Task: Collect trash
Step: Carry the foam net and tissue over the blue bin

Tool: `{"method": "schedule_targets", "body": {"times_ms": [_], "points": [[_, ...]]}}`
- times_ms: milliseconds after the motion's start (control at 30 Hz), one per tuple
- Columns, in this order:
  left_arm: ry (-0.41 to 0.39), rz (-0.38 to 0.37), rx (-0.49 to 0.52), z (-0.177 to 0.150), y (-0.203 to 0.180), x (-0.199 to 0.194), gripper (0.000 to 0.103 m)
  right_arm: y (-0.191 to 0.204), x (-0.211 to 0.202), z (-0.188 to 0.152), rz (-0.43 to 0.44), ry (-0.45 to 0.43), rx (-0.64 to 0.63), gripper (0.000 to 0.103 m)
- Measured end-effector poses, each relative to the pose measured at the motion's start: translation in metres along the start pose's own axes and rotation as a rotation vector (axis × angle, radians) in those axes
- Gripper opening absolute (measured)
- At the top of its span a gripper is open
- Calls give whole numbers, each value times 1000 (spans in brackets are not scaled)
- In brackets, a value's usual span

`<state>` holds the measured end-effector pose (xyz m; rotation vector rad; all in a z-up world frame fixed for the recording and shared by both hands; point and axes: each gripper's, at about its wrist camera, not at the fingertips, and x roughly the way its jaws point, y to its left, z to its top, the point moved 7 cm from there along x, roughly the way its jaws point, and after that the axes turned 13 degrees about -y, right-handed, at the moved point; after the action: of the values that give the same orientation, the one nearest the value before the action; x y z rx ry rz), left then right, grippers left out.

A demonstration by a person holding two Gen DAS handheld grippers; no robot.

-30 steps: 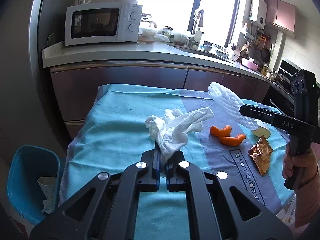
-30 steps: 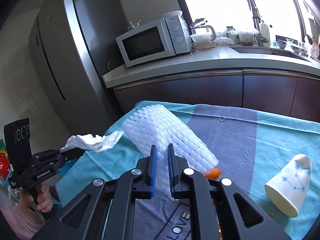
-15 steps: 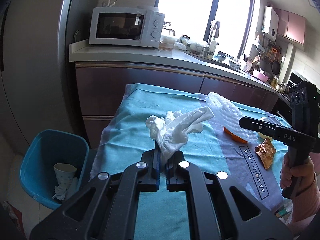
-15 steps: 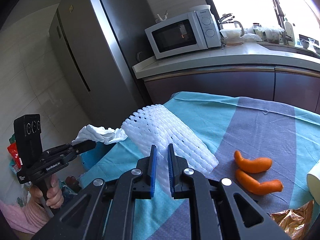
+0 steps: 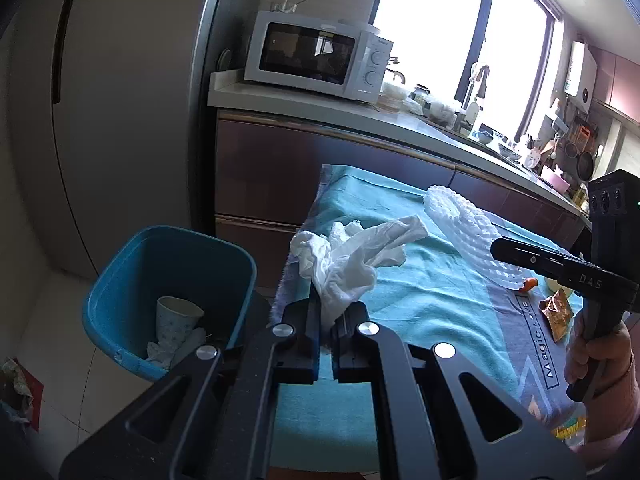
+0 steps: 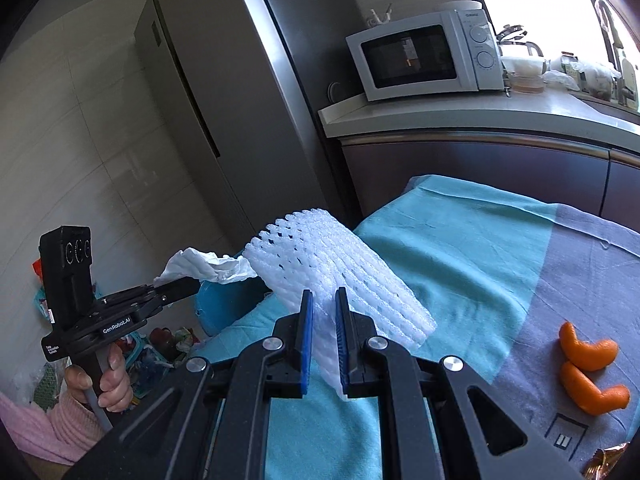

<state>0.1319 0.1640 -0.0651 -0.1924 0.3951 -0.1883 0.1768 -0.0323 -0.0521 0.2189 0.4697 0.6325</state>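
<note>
The left gripper (image 5: 326,320) has its fingers pressed together on the stem of a crumpled white tissue (image 5: 352,256), which fans up and out at twelve o'clock from the tips. The right gripper (image 6: 323,312) pinches a white foam fruit net (image 6: 332,276) between its blue-lined pads, the net standing out at about eleven o'clock from the tips; its fingers stay slightly apart only because the foam fills the gap.

Both pieces are off the table and in the air. From the left wrist view, the blue bin (image 5: 120,280) sits on the floor at nine o'clock from the tissue, just beside the table's corner; it already holds a paper cup (image 5: 176,316) and some crumpled paper, so part of the collecting looks done. The tissue is not yet over the bin's mouth, and the net hangs over the table's left end, near the bin but farther from it.

Left on the teal and grey tablecloth (image 6: 480,248) are two orange peel pieces (image 6: 588,372) at three o'clock from the right gripper, and a crinkled brown wrapper (image 5: 556,314) near the right hand (image 5: 600,364). I judge the job roughly midway.

The tissue is soft, limp and creased. The net is a springy, ribbed mesh sleeve, light and easily squashed.
</note>
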Motion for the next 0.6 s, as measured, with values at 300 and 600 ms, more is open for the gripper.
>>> {"method": "schedule_targets", "body": {"times_ms": [300,600], "points": [[-13,89,-24,2,48,-15,4,38,35,1,78,45,-64,10],[-12,170,-45,2,87,-20,4,72,70,4,145,86,-123,10]]}}
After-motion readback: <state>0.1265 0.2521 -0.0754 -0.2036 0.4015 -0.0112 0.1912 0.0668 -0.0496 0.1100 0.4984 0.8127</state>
